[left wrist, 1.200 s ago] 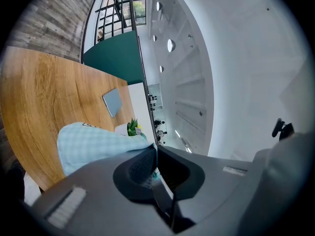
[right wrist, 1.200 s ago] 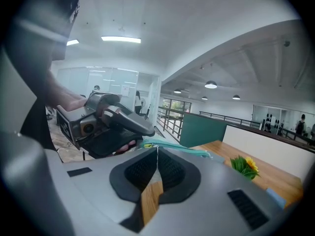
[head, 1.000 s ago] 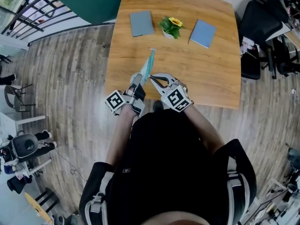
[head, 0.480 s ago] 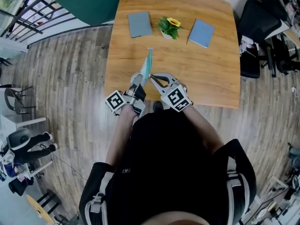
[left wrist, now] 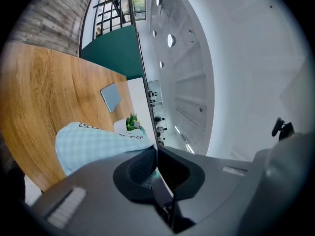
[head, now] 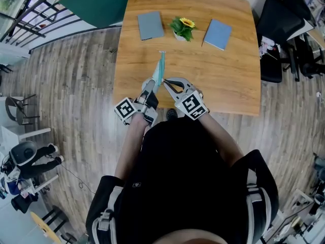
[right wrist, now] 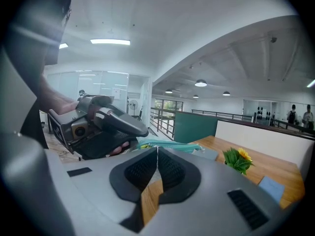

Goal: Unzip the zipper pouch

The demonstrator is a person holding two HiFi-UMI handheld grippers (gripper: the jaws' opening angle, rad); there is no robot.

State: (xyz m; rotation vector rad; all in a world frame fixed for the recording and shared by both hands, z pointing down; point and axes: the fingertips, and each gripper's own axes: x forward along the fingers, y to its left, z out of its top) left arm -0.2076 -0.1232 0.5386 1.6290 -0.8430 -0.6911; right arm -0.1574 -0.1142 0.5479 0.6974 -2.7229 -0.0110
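While your left gripper [head: 152, 84] pinches the zipper pouch [head: 161, 66] at its near end, your clenched right gripper [head: 164, 80] sits alongside; its length runs away.

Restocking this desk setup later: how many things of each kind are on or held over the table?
Blue-grey notebooks: 2
Potted flower: 1
Zipper pouch: 1
Total: 4
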